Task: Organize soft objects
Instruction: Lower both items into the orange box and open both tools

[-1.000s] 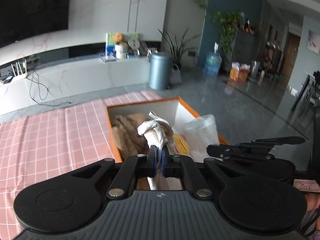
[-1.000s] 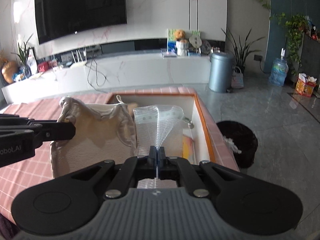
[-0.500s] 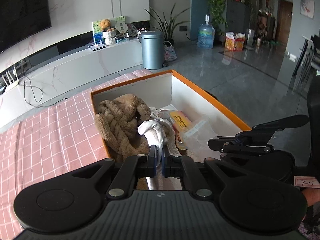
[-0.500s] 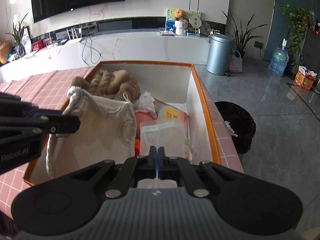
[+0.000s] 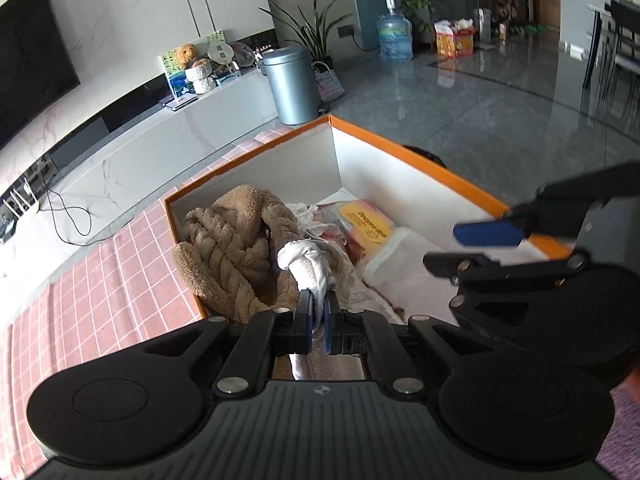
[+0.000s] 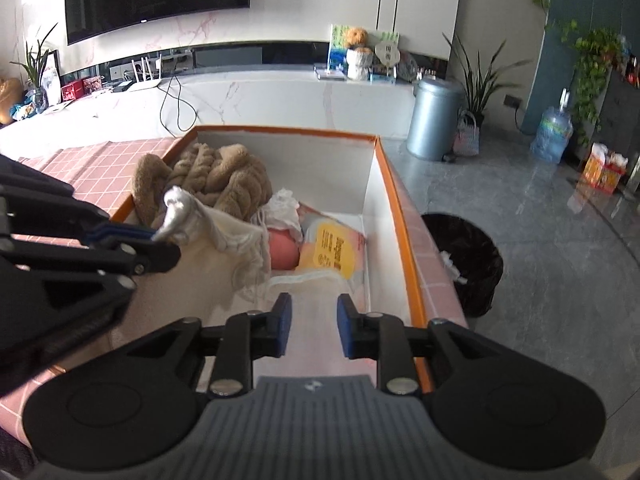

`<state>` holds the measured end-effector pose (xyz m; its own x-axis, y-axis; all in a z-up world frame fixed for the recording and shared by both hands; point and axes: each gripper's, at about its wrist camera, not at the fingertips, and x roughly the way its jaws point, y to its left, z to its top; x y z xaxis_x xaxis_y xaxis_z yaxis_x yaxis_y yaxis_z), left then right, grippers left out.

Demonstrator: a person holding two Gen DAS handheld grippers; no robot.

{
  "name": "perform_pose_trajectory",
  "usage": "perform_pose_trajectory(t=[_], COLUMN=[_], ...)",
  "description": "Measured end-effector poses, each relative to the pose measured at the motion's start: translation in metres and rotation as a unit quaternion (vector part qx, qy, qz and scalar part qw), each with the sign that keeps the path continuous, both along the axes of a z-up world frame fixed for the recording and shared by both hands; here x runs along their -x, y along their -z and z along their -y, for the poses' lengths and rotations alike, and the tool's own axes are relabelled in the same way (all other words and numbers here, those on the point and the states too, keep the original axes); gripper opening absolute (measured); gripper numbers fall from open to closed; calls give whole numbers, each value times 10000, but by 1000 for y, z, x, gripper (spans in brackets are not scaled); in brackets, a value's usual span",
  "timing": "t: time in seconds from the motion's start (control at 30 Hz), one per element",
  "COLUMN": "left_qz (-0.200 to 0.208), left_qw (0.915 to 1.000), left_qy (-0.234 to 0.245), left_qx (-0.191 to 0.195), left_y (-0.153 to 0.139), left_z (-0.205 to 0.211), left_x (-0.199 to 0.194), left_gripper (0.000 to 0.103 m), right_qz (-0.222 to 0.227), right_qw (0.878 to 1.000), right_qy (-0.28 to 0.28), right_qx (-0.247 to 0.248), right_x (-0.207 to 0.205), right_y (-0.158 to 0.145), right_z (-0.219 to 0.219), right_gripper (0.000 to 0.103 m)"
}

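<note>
My left gripper [image 5: 316, 312] had its blue pads pressed together on the bunched neck of a cream cloth drawstring bag [image 6: 224, 236], so the cloth stood up in a white knot [image 5: 306, 258] just above my fingertips. The bag hung over the near left part of a long open cardboard box with an orange rim and white inner walls [image 6: 372, 184], which sat on a pink checked tablecloth [image 5: 100, 276].

My right gripper [image 6: 314, 326] had just been opening; its blue pads [image 6: 283, 322] stood apart with nothing pinched between them. Beneath the gap lay a clear plastic bag [image 6: 316, 284], flat on the box floor and free of my pads. In the left wrist view, that gripper showed at three o'clock [image 5: 480, 246], jaws parted over the box's right wall.

Inside the box, a tan fluffy braided plush throw [image 6: 216, 176] filled the corner at eleven o'clock. At twelve o'clock from my right pads lay a flat packet with a yellow label [image 6: 332, 250], and beside it, toward eleven o'clock, a round pink soft thing [image 6: 282, 254] partly under crumpled white cloth [image 6: 282, 208]. Outside the box at three o'clock a black lined waste bin [image 6: 468, 256] stood on the grey floor.
</note>
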<state>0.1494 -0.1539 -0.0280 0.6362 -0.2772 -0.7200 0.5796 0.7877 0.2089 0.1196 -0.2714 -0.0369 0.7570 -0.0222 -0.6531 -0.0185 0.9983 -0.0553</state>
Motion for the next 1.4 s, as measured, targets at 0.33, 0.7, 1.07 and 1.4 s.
perform_pose_trajectory(t=[0.33, 0.7, 1.07, 1.4], left_qz=[60, 581, 933, 1179], left_qw=[9995, 9981, 9894, 9653], left_qy=[2, -227, -633, -1053], left_qx=[-305, -3, 911, 2080], left_y=[13, -3, -37, -62], left_z=[5, -9, -44, -82], left_x=[-3, 7, 19, 32], left_gripper=[29, 67, 72, 72], right_qz=[216, 388, 821, 1408], right_qw=[9997, 9990, 9961, 9897], right_qy=[88, 203, 291, 164], right_qx=[11, 1, -128, -221], right_x=[3, 9, 27, 59], right_y=[-5, -11, -35, -67], right_z=[3, 4, 0, -19], right_gripper=[35, 44, 58, 78])
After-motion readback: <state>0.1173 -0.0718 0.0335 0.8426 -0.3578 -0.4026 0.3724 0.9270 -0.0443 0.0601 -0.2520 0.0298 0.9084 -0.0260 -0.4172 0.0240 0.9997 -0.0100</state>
